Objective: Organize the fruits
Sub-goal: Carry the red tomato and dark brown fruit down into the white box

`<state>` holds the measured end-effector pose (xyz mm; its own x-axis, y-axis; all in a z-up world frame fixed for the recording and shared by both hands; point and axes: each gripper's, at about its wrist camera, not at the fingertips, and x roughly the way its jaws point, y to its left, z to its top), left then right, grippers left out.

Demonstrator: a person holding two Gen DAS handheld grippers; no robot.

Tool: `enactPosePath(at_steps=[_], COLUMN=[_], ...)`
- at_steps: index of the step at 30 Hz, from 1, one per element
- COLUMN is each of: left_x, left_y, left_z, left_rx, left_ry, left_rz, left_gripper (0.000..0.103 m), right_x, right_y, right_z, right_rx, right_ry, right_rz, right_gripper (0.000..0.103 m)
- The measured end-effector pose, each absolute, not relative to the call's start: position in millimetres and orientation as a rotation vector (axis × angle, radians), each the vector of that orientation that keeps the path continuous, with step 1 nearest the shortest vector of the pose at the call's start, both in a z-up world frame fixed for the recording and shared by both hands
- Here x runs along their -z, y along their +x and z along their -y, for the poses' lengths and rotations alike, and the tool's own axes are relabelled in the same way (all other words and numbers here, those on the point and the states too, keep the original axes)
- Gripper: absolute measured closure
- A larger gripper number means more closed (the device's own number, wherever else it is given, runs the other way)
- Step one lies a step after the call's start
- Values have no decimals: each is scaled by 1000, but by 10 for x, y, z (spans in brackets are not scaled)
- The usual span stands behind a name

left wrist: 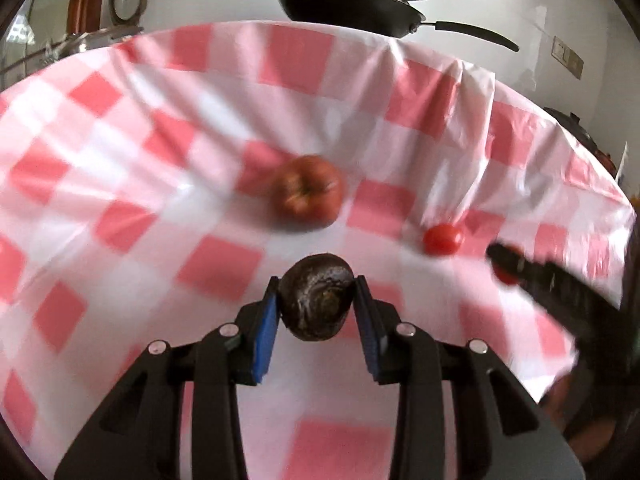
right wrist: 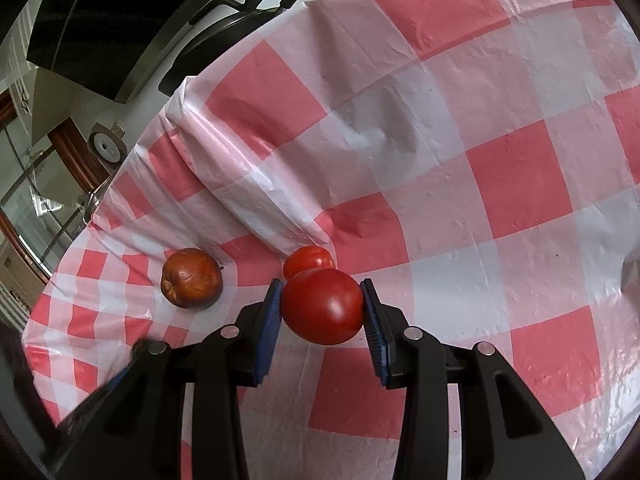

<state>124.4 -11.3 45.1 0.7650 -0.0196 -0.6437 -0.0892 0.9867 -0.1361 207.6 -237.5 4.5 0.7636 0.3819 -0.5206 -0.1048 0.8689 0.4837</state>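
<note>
My left gripper (left wrist: 316,300) is shut on a dark brown avocado (left wrist: 316,304) and holds it above the checked cloth. Ahead of it a red-brown apple (left wrist: 308,194) lies on the cloth, with a small red tomato (left wrist: 442,239) to its right. My right gripper (right wrist: 322,304) is shut on a large red tomato (right wrist: 323,306). A second tomato (right wrist: 306,260) lies just behind it, and the apple (right wrist: 191,278) lies to its left. The right gripper also shows at the right edge of the left wrist view (left wrist: 520,270), with red showing at its tip.
A red and white checked tablecloth (right wrist: 500,168) covers the table, with a raised fold (right wrist: 256,184) behind the tomatoes. A black frying pan (left wrist: 352,4) sits beyond the far edge. The left gripper's body shows at the lower left of the right wrist view (right wrist: 100,392).
</note>
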Motion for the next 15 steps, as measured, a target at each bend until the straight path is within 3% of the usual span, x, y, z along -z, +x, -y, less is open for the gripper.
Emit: enactPosePath(at_steps=[7, 15], left_x=[-429, -440], left_y=[513, 602], left_z=[-557, -791], left_rx=[-115, -143], left_ry=[-198, -237], left_rz=[-677, -686], left_gripper=[67, 67], right_x=[-49, -73], right_y=[2042, 1971], right_z=[2424, 2398], right_rx=[-276, -276], right_ry=[461, 456], right_rz=[-638, -617], right_gripper=[64, 64])
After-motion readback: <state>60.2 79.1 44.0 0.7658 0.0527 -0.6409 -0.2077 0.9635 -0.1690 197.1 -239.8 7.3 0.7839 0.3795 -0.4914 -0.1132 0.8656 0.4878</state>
